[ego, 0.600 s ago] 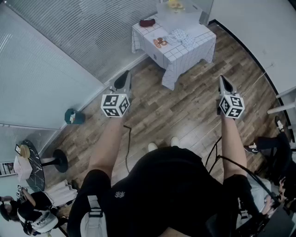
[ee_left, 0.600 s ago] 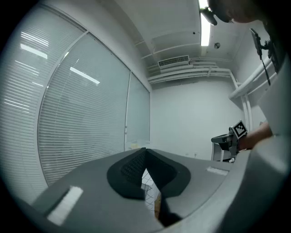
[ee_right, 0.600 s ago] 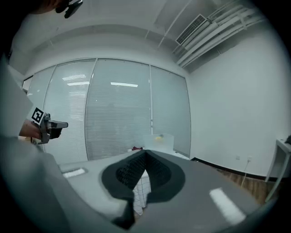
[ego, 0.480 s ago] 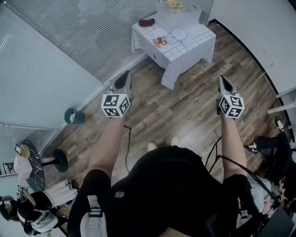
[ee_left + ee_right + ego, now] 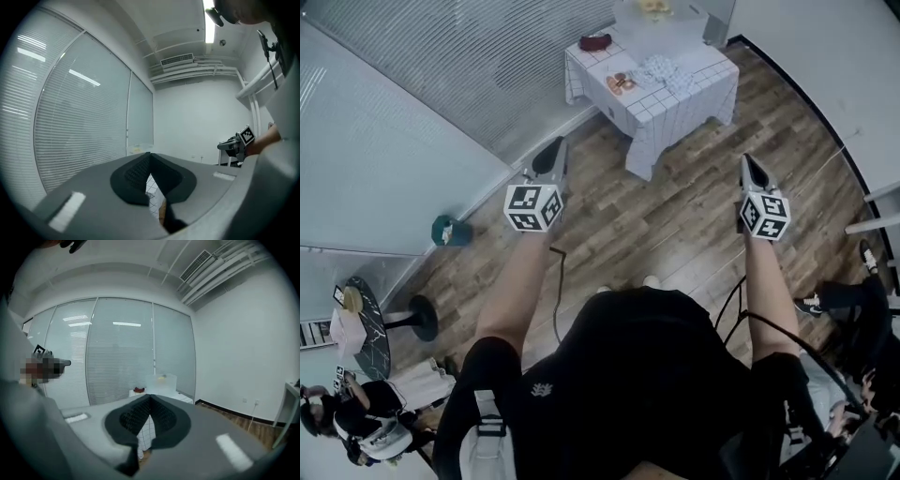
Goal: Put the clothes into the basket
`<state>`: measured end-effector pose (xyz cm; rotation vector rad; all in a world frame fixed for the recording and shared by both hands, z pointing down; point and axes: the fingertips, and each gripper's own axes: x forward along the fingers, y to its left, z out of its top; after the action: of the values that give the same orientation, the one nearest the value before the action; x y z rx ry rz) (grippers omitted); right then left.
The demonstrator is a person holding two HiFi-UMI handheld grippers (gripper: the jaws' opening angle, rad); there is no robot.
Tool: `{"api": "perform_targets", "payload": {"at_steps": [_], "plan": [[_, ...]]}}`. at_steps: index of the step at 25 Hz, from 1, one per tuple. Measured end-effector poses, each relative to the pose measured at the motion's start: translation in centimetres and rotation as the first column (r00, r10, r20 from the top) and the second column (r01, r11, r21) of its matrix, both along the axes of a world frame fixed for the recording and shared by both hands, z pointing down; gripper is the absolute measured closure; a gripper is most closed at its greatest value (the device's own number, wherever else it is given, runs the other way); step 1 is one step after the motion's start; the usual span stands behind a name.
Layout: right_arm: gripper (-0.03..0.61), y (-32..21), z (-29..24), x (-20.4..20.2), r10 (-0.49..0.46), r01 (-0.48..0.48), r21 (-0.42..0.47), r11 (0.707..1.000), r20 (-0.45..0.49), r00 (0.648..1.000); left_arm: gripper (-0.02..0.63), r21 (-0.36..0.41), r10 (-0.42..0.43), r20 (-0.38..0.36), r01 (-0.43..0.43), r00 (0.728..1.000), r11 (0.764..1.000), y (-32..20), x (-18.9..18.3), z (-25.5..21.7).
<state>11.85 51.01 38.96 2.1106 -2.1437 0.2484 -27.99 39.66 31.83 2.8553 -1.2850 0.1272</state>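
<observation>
Clearly pre-reach; holds left gripper [image 5: 551, 157] and right gripper [image 5: 752, 169] out front, roughly level, side by side, well apart from the checked-cloth surface [image 5: 675, 108] ahead; carries fingers [image 5: 133, 176] together on both, nothing between, probably with no garment within range; finds pale clothes [image 5: 661, 70] crumpled mid-surface, dark red piece [image 5: 596, 42] near its far-left corner; finds translucent basket [image 5: 661, 23] at far edge, just behind the clothes, so likely a short carry once gripped; needs a walk-up across the wooden floor [image 5: 675, 216] first, judging by the gap.
</observation>
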Motion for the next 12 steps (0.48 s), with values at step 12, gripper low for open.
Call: {"api": "perform_targets", "payload": {"at_steps": [12], "plan": [[0.577,-3.4,0.6,5.7,-0.010,0.009,0.015,1.000,0.046,0.999,0.606,0.013,-0.035,0.052,0.035,0.998,0.999,-1.7,4.4,0.0]]}}
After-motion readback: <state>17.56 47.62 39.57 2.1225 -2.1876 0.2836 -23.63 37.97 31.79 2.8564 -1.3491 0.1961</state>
